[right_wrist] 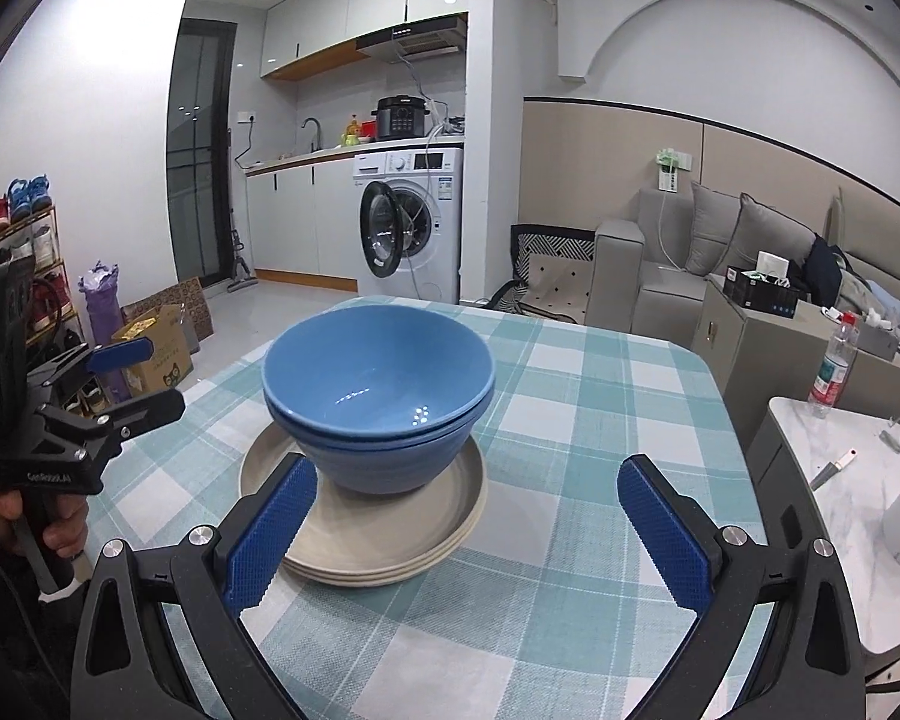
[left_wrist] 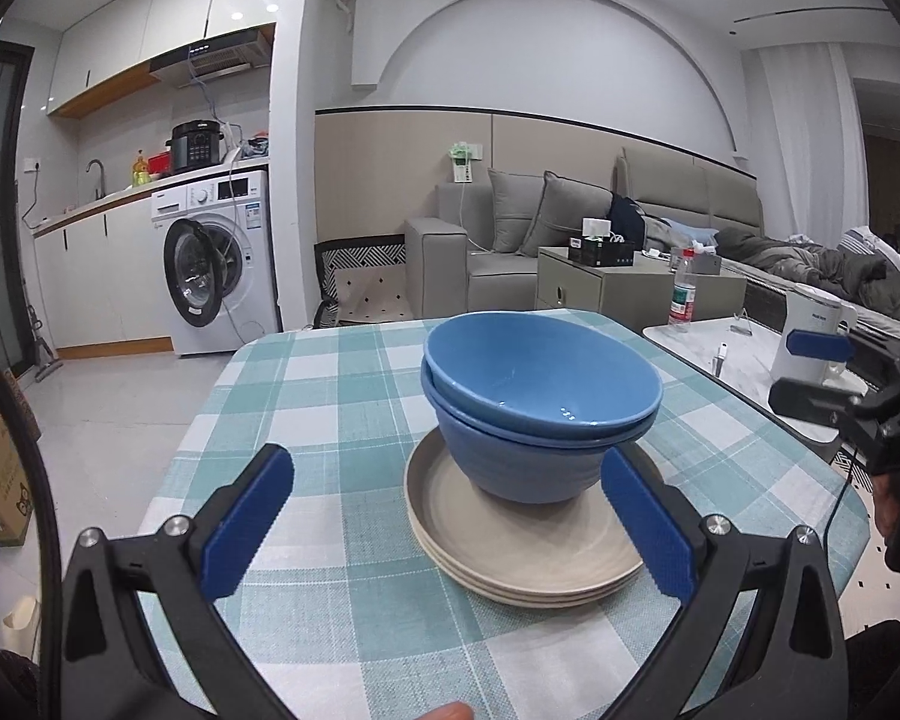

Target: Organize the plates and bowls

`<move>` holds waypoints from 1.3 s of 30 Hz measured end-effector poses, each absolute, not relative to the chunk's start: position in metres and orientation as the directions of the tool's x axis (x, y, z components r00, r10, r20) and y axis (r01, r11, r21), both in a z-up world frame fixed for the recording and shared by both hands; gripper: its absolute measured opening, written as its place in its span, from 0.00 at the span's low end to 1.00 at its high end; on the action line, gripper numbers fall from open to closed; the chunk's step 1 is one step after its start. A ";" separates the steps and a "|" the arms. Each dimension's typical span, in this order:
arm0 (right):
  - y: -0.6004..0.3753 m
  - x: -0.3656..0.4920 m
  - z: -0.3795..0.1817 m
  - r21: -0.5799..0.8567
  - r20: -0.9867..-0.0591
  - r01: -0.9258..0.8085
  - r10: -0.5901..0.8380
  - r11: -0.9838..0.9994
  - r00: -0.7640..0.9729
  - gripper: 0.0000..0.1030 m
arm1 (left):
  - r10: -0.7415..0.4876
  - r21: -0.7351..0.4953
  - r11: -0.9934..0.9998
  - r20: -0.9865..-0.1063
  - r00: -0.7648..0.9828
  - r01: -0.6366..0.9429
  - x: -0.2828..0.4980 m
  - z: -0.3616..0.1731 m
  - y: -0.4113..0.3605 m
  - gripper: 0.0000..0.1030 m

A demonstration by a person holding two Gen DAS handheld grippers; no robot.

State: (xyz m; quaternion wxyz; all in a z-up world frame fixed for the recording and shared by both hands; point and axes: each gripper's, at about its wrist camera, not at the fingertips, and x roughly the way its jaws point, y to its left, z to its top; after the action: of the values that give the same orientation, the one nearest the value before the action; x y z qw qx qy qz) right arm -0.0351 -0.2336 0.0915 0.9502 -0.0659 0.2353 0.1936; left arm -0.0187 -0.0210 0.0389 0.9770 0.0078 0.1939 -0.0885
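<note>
The stack sits near the middle of the table (left_wrist: 342, 396), which wears a teal-and-white checked cloth. It consists of two blue bowls (left_wrist: 540, 384) nested one inside the other, standing upright on beige plates (left_wrist: 510, 546); three plate rims show at the near edge, so the count reads as three plates, though a fourth hidden beneath cannot be ruled out.

From the left hand-held gripper (left_wrist: 444, 525), the stack lies ahead at about 1 o'clock. Its right blue pad overlaps the plates' near-right rim in the left wrist view, but contact cannot be told. Its jaws stand wide and hold nothing.

From the right hand-held gripper (right_wrist: 468, 531), the stack lies at about 11 o'clock, and its left pad sits just over the plates' near-left rim in the right wrist view. Its jaws are also wide and empty.

The two tools flank the stack, the left at its 9 o'clock side and the right at its 3 o'clock side, and neither looks clearly nearer. Bowls and plates are round, so there is no long axis to line up with; what matters is the height of the rim chosen. The stacking looks already done, judging from how things lie.
</note>
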 end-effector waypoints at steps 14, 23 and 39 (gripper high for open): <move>-0.219 -0.024 0.052 -0.041 -0.462 -0.452 0.384 0.891 0.799 0.99 | -0.110 -0.053 0.994 -0.382 0.918 0.097 0.005 0.012 -0.011 1.00; -0.227 -0.013 0.039 -0.015 -0.460 -0.428 0.374 0.903 0.805 0.99 | -0.103 -0.051 0.995 -0.390 0.915 0.090 0.009 0.001 -0.012 1.00; -0.235 -0.012 0.034 0.007 -0.427 -0.417 0.379 0.909 0.821 0.99 | -0.090 -0.024 0.996 -0.393 0.915 0.087 0.010 -0.003 -0.017 1.00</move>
State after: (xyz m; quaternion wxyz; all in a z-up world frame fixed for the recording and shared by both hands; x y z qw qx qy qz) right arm -0.0121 -0.2355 0.0339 0.9532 -0.0433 0.2143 0.2087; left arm 0.0099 -0.0174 -0.0026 0.9786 -0.0032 0.2009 -0.0452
